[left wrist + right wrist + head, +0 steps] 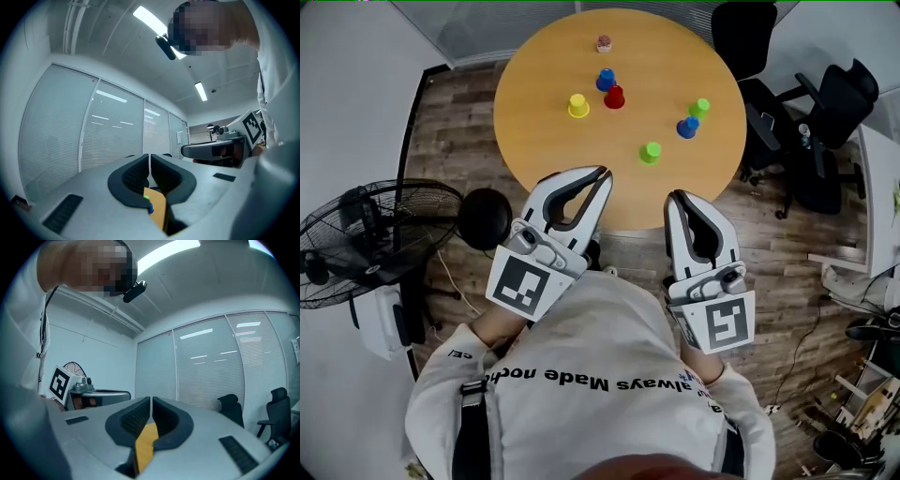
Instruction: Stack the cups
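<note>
Nothing is stacked yet on the round desk (534, 141). The near green cup (650, 152) is the closest target. It lies at 1 o'clock from the left gripper (603, 174) and at 11 o'clock from the right gripper (677, 199), which is the nearer of the two. Its axis appears vertical. The yellow cup (577, 106) and red cup (614, 97) lie farther off toward 12 o'clock. Both grippers hover at the desk's 6 o'clock edge, pointing toward 12 o'clock. Both pairs of jaws are pressed together with nothing between them, so they will probably need to open before any approach.
</note>
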A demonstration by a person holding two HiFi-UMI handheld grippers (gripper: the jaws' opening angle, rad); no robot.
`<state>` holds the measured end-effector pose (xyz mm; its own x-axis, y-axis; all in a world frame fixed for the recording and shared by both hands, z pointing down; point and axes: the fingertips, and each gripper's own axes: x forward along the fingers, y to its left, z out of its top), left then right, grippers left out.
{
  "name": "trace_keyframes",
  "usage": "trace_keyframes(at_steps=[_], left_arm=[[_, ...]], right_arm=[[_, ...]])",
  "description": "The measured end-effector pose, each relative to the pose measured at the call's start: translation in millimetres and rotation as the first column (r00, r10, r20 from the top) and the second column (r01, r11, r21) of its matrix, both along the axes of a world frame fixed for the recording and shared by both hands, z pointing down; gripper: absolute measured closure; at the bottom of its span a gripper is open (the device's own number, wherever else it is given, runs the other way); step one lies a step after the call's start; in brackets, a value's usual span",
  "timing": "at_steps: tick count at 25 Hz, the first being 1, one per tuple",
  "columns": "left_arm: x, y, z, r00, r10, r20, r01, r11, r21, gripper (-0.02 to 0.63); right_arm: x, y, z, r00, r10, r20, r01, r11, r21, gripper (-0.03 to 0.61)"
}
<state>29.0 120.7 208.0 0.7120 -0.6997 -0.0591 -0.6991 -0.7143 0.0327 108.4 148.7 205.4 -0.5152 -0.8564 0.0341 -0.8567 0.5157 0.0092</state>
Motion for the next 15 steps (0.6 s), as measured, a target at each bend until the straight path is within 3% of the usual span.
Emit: trace_keyframes(at_steps=[15], left_arm=[[-34.0, -110.2, 6.7, 1.0, 0.026, -0.007, -0.026, 1.0, -0.007, 0.578]], right_arm=[[-36.5, -112.0, 2.9, 1.0, 0.022, -0.012, -0.022, 1.0, 0.004, 0.54]])
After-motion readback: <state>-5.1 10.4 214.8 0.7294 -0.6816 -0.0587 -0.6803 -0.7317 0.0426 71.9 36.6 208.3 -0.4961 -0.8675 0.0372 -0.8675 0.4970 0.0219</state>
